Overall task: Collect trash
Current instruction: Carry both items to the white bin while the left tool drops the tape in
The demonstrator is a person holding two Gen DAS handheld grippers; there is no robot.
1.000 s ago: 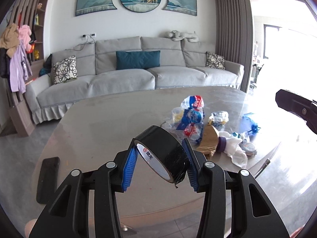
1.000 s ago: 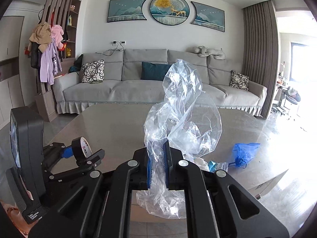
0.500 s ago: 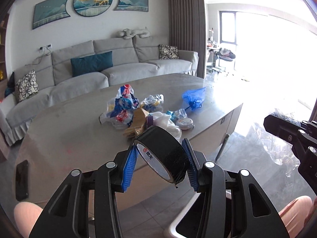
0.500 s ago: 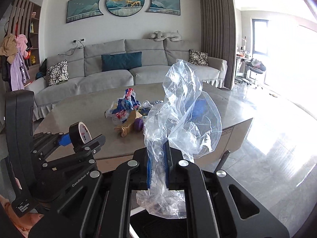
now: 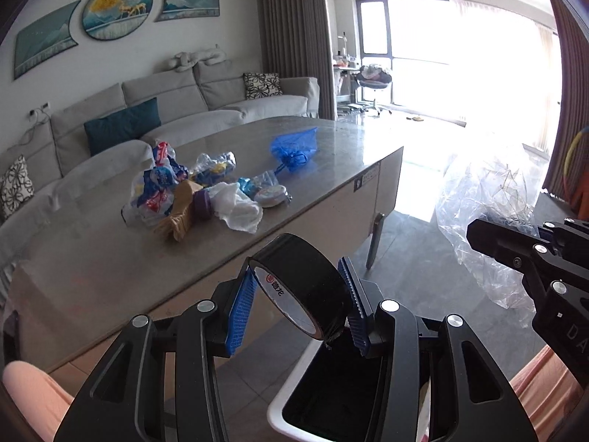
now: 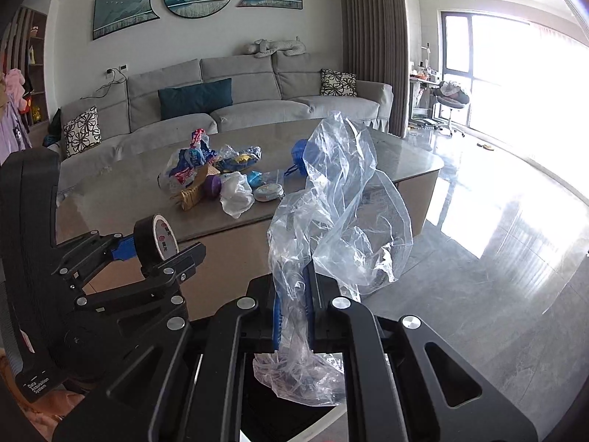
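Firstly, left wrist view. Left gripper: blue pads clamped on a black tape roll, roll tilted, white core label facing left. Directly below the gripper: white-rimmed bin with dark interior. Ahead and left of the gripper: tabletop carrying a trash pile of wrappers, white tissue and a brown scrap; blue bag lying farther ahead, apart from the pile. Right of the gripper: right gripper body, clear plastic bag hanging from it.

Next, right wrist view. Right gripper: fingers pressed together, pinching the clear plastic bag, which billows upward and trails below over the bin's dark opening. Left of it: left gripper holding the tape roll. Ahead: tabletop with the trash pile.
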